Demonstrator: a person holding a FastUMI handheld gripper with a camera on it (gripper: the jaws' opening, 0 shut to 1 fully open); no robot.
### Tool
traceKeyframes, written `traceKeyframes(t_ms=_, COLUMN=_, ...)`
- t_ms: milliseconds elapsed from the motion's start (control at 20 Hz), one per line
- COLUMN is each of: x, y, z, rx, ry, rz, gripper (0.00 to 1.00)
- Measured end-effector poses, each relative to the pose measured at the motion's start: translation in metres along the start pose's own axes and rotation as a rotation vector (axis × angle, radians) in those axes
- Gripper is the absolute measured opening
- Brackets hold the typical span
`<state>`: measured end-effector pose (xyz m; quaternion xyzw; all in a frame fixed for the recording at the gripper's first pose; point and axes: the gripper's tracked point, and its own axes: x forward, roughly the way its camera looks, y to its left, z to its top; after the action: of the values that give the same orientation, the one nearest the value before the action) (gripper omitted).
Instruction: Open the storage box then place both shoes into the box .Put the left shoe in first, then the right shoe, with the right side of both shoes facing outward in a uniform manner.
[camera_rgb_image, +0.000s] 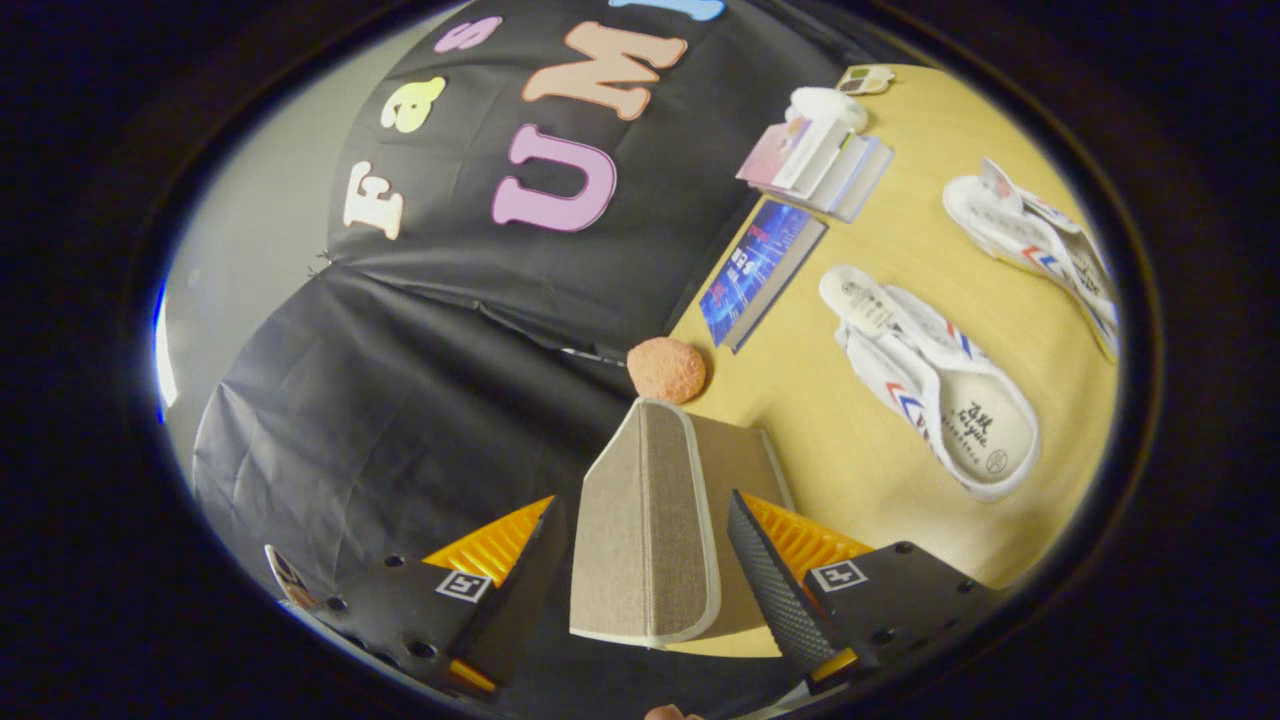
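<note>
A beige fabric storage box has its lid (640, 540) standing up between my fingers, and my gripper (645, 505) is shut on it, one finger on each side. A tan part of the box (745, 455) shows just behind the lid. Beyond the fingers, two white shoes with red and blue stripes lie on the yellow table (830, 450). The nearer shoe (930, 400) lies with its opening up and its insole showing. The farther shoe (1040, 240) lies past it, near the table's far side.
An orange sponge ball (667, 370) sits just past the lid's top edge. A blue book (762, 272) lies flat by the black cloth wall, and further on is a stack of books (825, 165) with a white object (826, 106) on top.
</note>
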<state>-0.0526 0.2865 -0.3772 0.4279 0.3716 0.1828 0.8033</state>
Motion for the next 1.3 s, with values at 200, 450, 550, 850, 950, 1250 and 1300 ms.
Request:
traceKeyframes(t_ms=200, x=0.012, y=-0.009, z=-0.01, rx=0.105, ry=0.021, rz=0.024, gripper=1.0)
traceKeyframes(t_ms=450, x=0.027, y=-0.043, z=-0.04, rx=0.186, ry=0.092, rz=0.0, gripper=0.99)
traceKeyframes(t_ms=550, x=0.032, y=-0.05, z=-0.058, rx=0.24, ry=0.133, rz=0.022, gripper=0.99)
traceKeyframes(t_ms=850, x=0.035, y=-0.038, z=-0.069, rx=0.423, ry=0.185, rz=0.138, gripper=0.9)
traceKeyframes(t_ms=950, x=0.037, y=-0.038, z=-0.064, rx=0.437, ry=0.176, rz=0.132, gripper=0.76)
traceKeyframes(t_ms=1250, x=0.03, y=-0.054, z=-0.055, rx=0.392, ry=0.179, rz=0.099, gripper=0.35)
traceKeyframes(t_ms=1300, x=0.044, y=-0.05, z=-0.061, rx=0.366, ry=0.173, rz=0.086, gripper=0.28)
